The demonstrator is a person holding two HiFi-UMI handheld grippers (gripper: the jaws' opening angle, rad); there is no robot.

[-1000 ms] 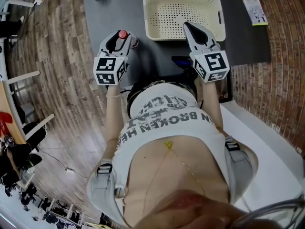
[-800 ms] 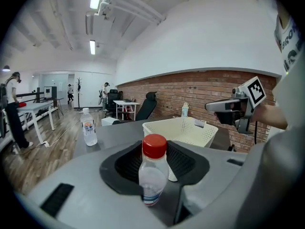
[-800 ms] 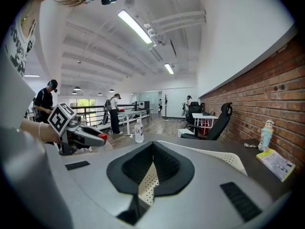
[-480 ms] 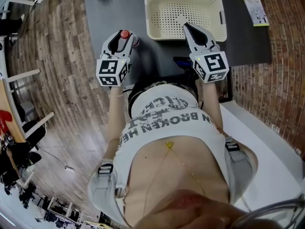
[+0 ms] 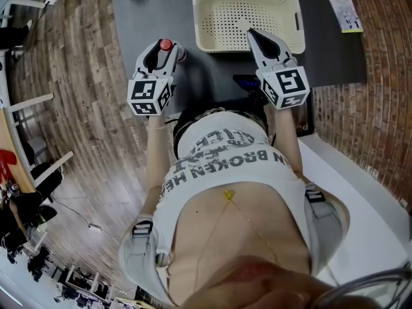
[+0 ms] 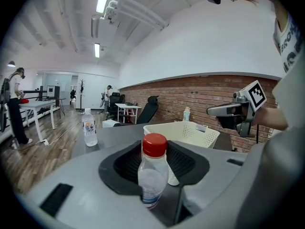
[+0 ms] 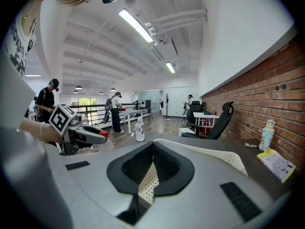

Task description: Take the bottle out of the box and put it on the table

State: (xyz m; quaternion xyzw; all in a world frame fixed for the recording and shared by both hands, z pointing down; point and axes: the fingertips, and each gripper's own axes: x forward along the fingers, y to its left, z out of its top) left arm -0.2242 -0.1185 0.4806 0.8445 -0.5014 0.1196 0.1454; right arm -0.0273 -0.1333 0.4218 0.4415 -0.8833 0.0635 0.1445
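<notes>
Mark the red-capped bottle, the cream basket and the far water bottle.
red-capped bottle [image 6: 155, 145]: left gripper view, red cap.
cream basket [image 5: 196, 18]: head view, left rim.
far water bottle [image 6: 89, 130]: left gripper view, label.

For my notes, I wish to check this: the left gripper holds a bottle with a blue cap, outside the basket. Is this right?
Not quite. The cap is red, not blue, as the left gripper view shows. The rest stands: the left gripper holds the bottle, outside the basket.
</notes>
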